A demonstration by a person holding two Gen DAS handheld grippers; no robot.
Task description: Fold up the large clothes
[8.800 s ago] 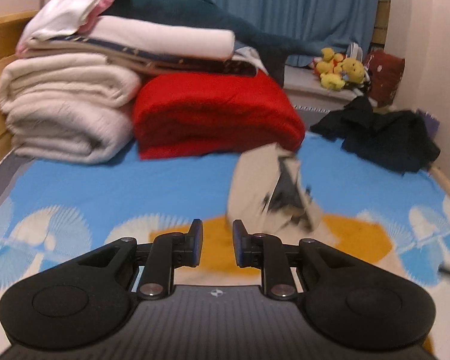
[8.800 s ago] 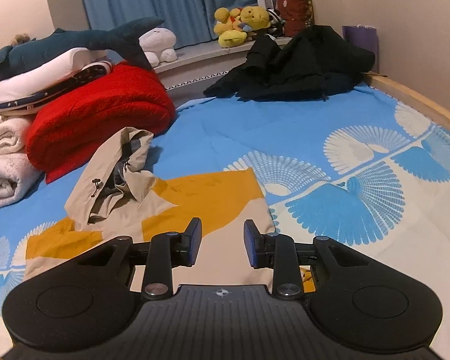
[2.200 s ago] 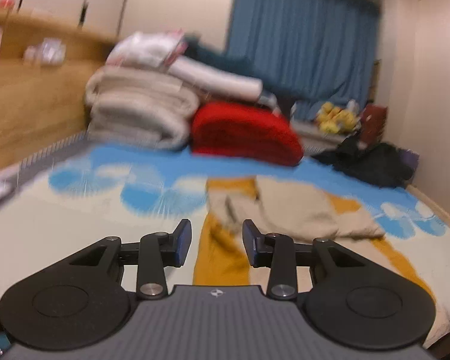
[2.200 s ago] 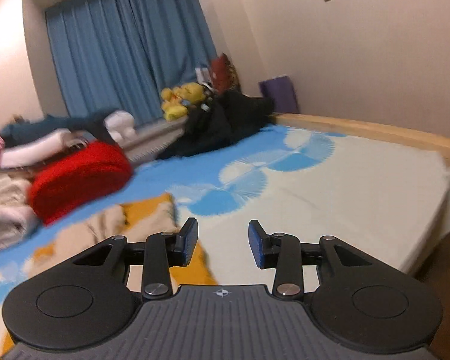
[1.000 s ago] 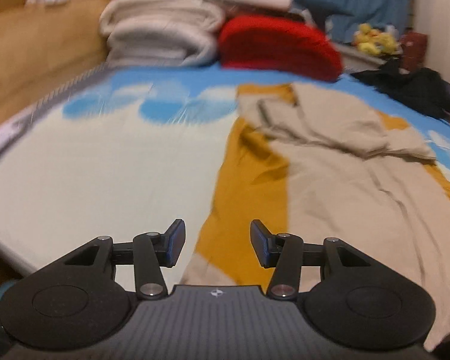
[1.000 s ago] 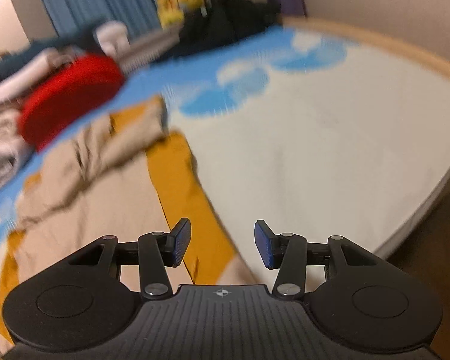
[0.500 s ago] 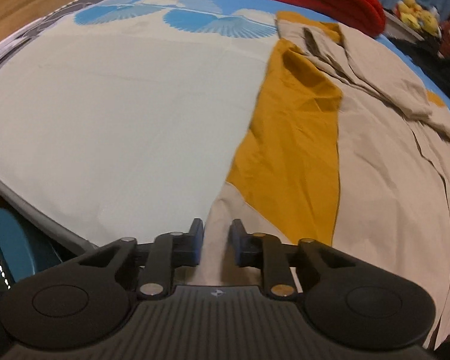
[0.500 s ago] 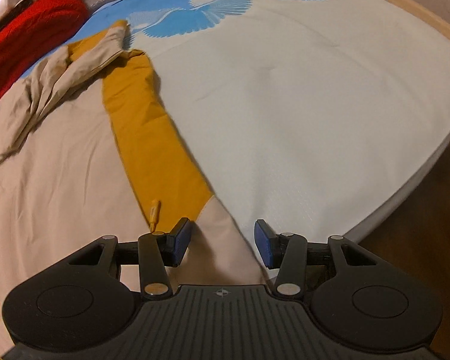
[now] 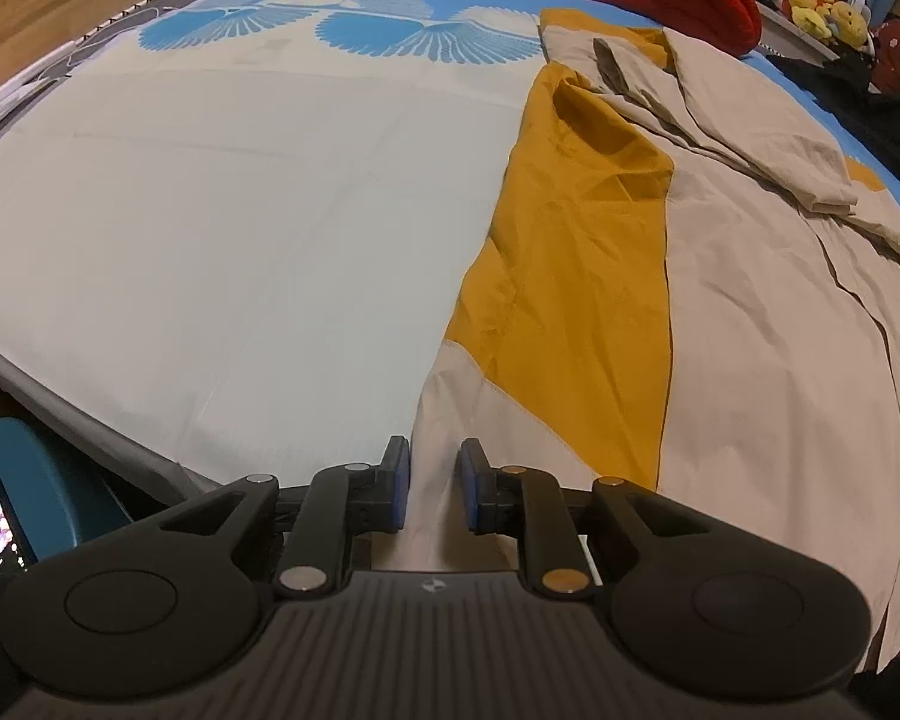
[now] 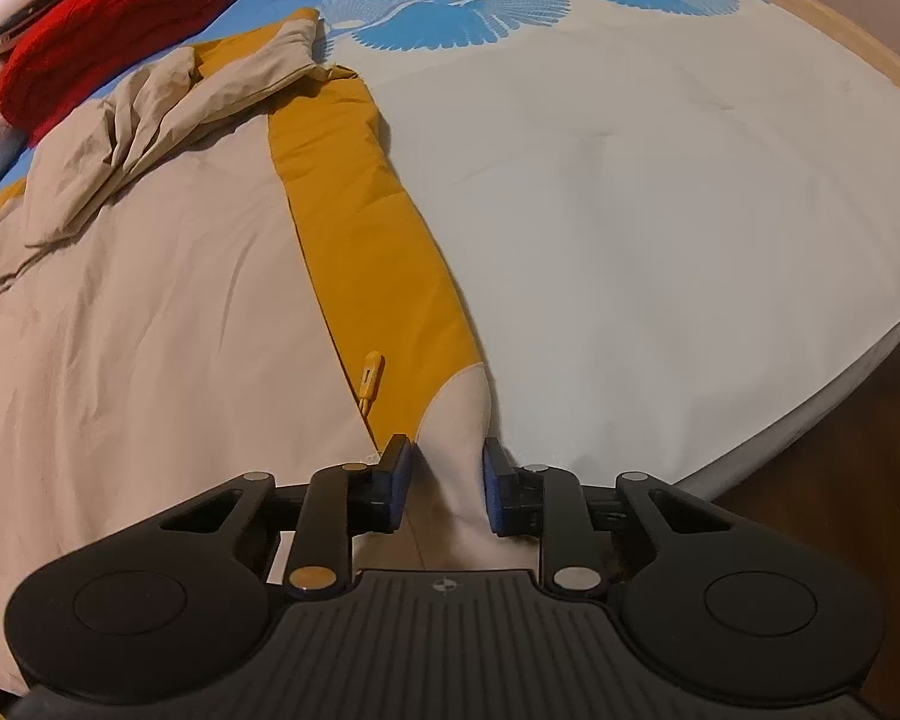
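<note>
Left gripper sits at the near-left hem corner of the jacket, jaws narrowed around a ridge of pale cloth that runs up between the blue pads; contact on both pads not certain from this angle, so pinch is likely but unconfirmed. Right gripper is at the opposite hem corner, jaws a little wider, cloth bunched between them and touching at least the right pad. Largest first: bed sheet, pale with blue fan prints at the far end, fills most of both views. Jacket lies spread on it lengthwise, beige body with mustard side panels, hem at the near mattress edge, collar and rumpled hood toward the far end. Red blanket just beyond the collar. Zipper pull, mustard, lies on the right panel near the right gripper. Risks, as judged: hem corners hang close to the mattress edge, so a shallow bite could slip when the cloth is lifted, dropping one side and skewing the fold. Uneven closing between the two tools would drag the jacket crooked. Rumpled hood may stay bunched under a fold carried toward it.
</note>
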